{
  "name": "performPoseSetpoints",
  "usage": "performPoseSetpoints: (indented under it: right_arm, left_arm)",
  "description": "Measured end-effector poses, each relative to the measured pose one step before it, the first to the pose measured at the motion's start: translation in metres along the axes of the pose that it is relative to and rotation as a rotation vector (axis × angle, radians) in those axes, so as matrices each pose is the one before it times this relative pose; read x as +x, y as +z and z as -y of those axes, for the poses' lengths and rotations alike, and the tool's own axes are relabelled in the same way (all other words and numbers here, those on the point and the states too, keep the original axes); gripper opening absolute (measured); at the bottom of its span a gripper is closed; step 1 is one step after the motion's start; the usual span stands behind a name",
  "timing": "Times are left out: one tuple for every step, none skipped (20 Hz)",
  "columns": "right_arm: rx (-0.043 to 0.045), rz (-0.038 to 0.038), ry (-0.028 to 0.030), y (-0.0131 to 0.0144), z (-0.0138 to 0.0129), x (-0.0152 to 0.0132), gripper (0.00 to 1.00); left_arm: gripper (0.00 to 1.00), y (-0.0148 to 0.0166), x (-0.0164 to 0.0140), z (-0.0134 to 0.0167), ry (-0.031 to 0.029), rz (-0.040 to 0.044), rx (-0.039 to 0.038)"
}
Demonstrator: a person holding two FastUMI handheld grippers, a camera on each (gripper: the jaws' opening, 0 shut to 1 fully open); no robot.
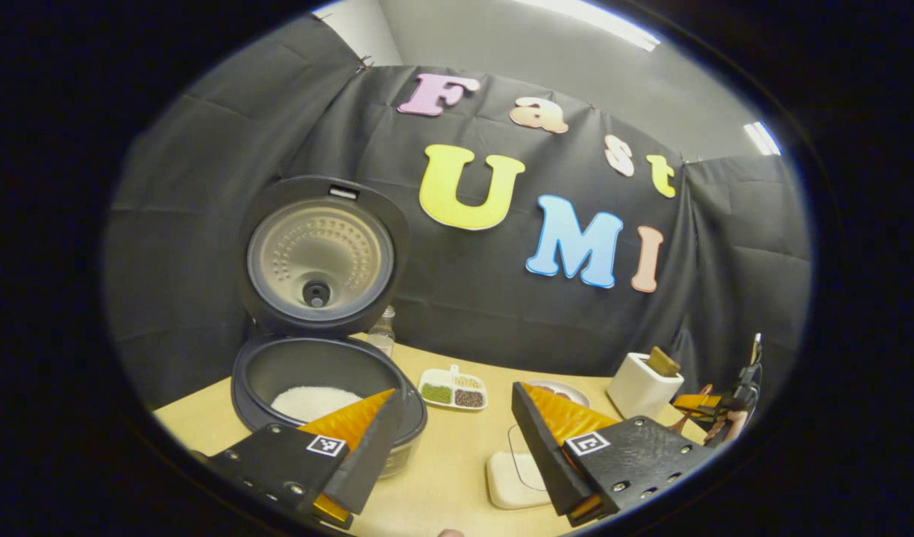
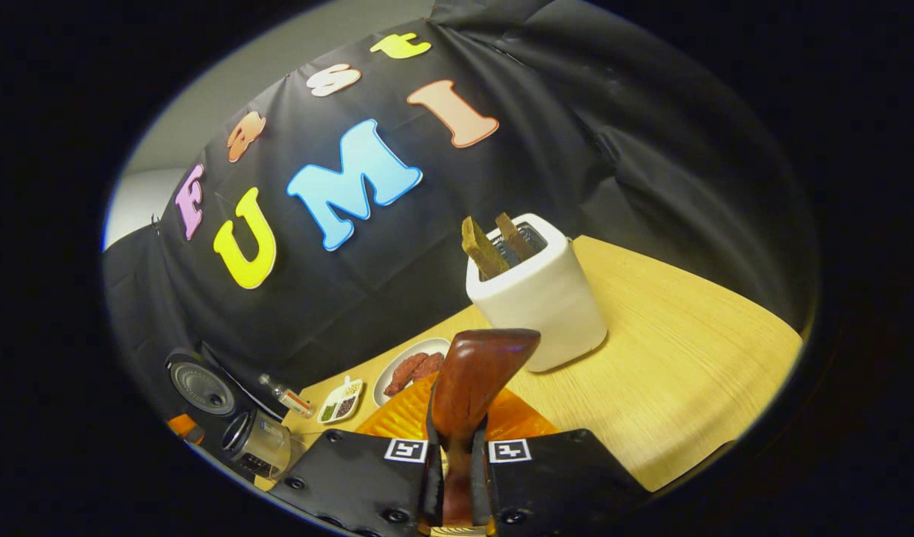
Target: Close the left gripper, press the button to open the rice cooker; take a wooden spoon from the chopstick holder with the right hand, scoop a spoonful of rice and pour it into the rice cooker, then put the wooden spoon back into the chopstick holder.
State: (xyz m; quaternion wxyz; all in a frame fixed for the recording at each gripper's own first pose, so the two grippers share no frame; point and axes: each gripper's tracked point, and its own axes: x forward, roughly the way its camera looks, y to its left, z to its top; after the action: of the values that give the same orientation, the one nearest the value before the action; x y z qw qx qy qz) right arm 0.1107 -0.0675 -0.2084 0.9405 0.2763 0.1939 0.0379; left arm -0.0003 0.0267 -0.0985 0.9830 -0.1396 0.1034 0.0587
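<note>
The right gripper, tilted at bottom centre, clamps the wooden spoon by its handle, bowl upward, below the white chopstick holder. The left gripper gapes wide, empty, beside the open rice cooker at lower left.

wooden spoon: glossy dark wood | table: matt pale wood grain | chopstick holder: smooth white, ceramic-looking
</note>
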Motion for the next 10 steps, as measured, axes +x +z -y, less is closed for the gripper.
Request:
performPoseSetpoints:
  right_arm:
    - [-0.0083, 0.02319, 0.00277, 0.00813, -0.00477, -0.00389, 0.16]
    - [-0.01952, 0.01962, -0.00251, 0.00605, -0.00356, -0.00302, 0.14]
    - [-0.02157, 0.01673, -0.00708, 0.00638, -0.00337, -0.00229, 0.16]
    - [-0.02302, 0.01858, -0.01203, 0.00716, -0.00283, -0.00422, 0.16]
    - [-0.02463, 0.02529, -0.0114, 0.00869, -0.00252, -0.00401, 0.16]
    - [-0.02034, 0.02598, -0.01148, 0.00932, -0.00314, -0.00431, 0.16]
    - [-0.0121, 0.02475, 0.001, 0.00923, -0.00508, -0.0038, 0.16]
    - [-0.00454, 0.01669, 0.00887, 0.0064, -0.00633, -0.00424, 0.15]
    - [-0.00069, 0.01301, 0.01085, 0.00647, -0.0067, -0.00314, 0.15]
    - [-0.00238, 0.01013, 0.01072, 0.00472, -0.00644, -0.00153, 0.15]
  left_arm:
    - [0.91, -0.00339, 0.00158, 0.00045, -0.00242, -0.00421, 0.00399]
    - [0.92, -0.00128, 0.00046, -0.00068, 0.00007, -0.00342, 0.00443]
    - [0.91, -0.00222, 0.00052, -0.00026, -0.00056, -0.00275, 0.00123]
    - [0.91, -0.00121, 0.00085, -0.00046, -0.00025, -0.00109, -0.00358]
    - [0.9, -0.00127, -0.00006, -0.00327, 0.00498, 0.00603, -0.01138]
    - [0.9, 0.00125, -0.00049, -0.00242, 0.00316, 0.00514, -0.01762]
    - [0.9, -0.00097, -0.00306, -0.00322, -0.00175, -0.00169, -0.01829]
    - [0.9, -0.00134, -0.00153, -0.00411, 0.00117, 0.00063, -0.01554]
    - [0.9, -0.00264, -0.00208, -0.00558, 0.0075, 0.00056, -0.01171]
    - [0.9, -0.00085, -0.00209, -0.00684, 0.0097, -0.00001, -0.00768]
